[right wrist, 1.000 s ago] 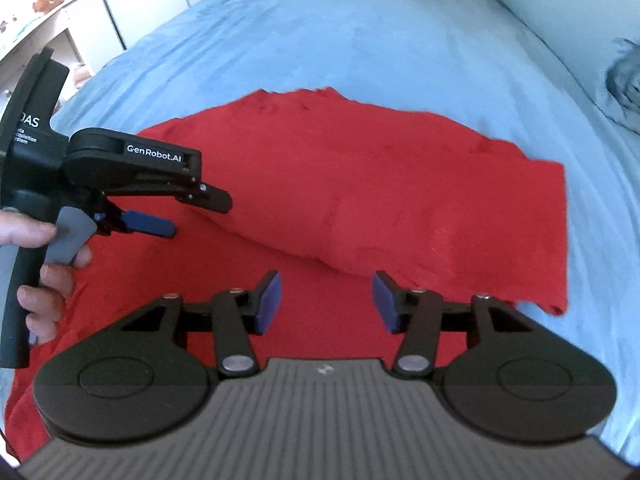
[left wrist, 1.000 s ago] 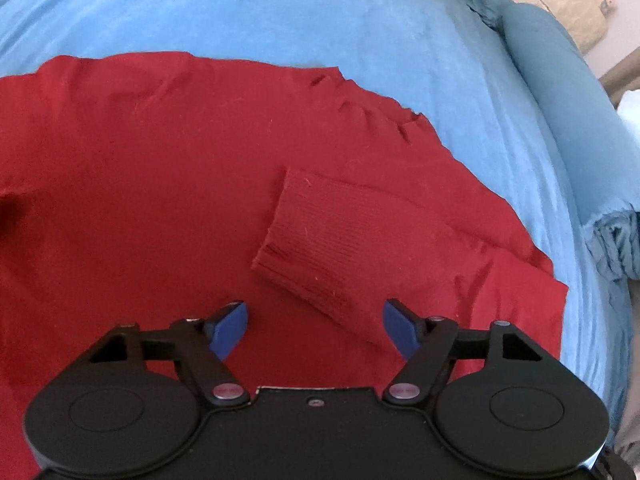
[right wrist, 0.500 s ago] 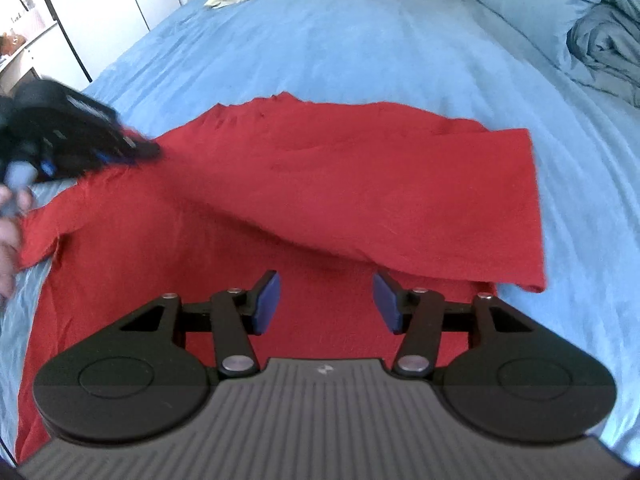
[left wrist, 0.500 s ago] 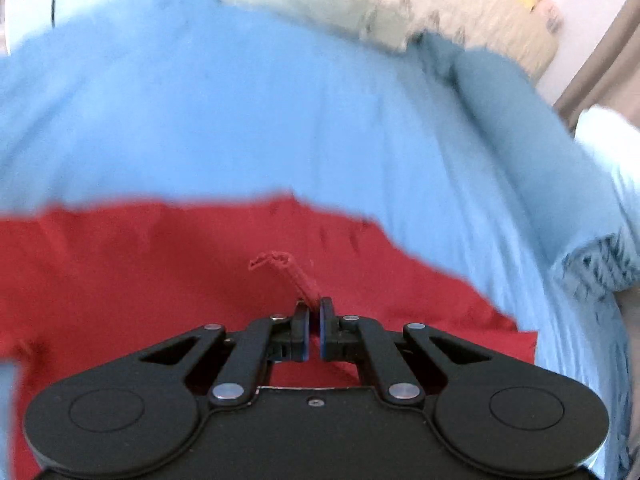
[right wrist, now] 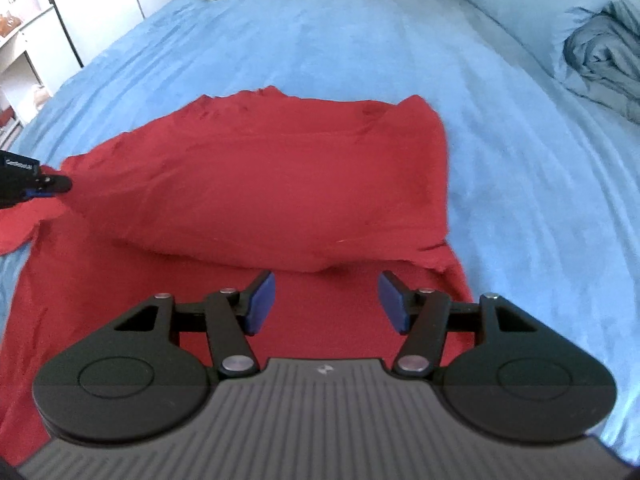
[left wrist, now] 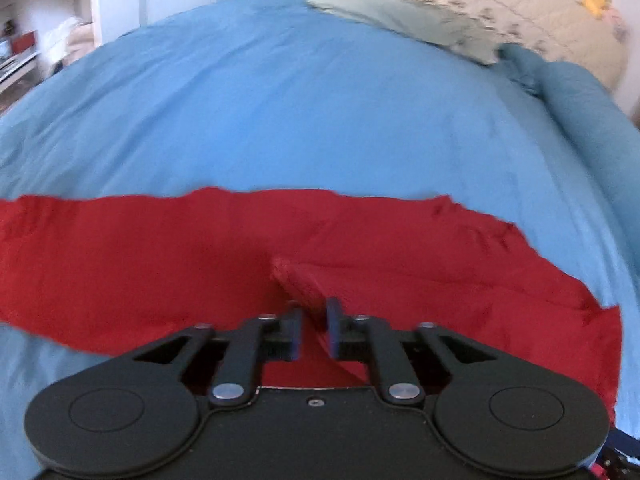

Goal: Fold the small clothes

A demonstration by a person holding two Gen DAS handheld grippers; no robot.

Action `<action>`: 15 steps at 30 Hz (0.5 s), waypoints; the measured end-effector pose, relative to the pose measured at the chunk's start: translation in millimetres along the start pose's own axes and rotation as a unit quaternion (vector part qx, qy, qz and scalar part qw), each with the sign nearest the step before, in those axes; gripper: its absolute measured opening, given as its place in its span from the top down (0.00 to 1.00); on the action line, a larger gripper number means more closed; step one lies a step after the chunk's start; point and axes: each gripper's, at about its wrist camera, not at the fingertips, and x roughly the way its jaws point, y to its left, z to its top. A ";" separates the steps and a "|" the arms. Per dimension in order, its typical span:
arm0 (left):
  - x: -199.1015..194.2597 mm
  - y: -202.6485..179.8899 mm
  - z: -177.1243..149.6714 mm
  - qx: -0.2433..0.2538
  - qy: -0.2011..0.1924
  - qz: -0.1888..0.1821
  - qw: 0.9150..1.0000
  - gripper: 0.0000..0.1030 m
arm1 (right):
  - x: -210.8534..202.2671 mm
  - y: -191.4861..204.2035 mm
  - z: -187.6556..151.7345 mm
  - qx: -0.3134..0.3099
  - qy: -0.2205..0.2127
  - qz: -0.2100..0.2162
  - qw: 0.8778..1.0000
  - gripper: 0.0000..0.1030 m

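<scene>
A red long-sleeved top point(right wrist: 256, 184) lies on the blue bed sheet point(right wrist: 360, 48); it also shows in the left wrist view point(left wrist: 120, 264). My left gripper point(left wrist: 313, 332) is shut on the ribbed cuff of the sleeve point(left wrist: 300, 284) and holds it lifted over the garment's body. In the right wrist view the left gripper point(right wrist: 36, 188) shows at the left edge, with the sleeve stretched across the top. My right gripper point(right wrist: 326, 300) is open and empty, just above the near part of the top.
Blue pillows point(right wrist: 532, 4) and a bundled grey-blue blanket point(right wrist: 604, 60) lie at the right. A pale green pillow point(left wrist: 404, 20) lies at the head of the bed. White shelves point(left wrist: 36, 44) and a cabinet point(right wrist: 96, 4) stand at the left.
My left gripper closed on the sleeve cuff, lifted it and carried it leftward across the top. My right gripper stayed open and shifted slightly.
</scene>
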 end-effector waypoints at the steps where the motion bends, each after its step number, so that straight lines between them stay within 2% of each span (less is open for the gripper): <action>1: -4.8 0.9 0.5 -0.005 -0.005 0.014 1.000 0.42 | -0.2 -2.4 0.7 0.001 -0.001 -0.005 1.000 0.29; 3: -21.7 0.9 0.8 -0.007 -0.032 0.033 0.999 0.31 | -1.7 -8.8 4.5 0.006 -0.006 -0.011 1.000 0.29; 7: -34.8 -4.9 -2.2 0.015 -0.028 0.022 0.999 0.31 | 2.7 -14.3 12.9 0.001 -0.007 -0.022 1.000 0.28; 11: -31.2 -28.1 -6.5 0.044 -0.023 -0.002 0.999 0.31 | 4.5 -15.2 6.7 -0.036 -0.023 -0.095 0.995 0.28; 15: -15.3 -56.1 -9.9 0.071 -0.013 -0.029 0.997 0.31 | 11.6 -26.4 -11.1 -0.037 -0.012 -0.128 0.991 0.28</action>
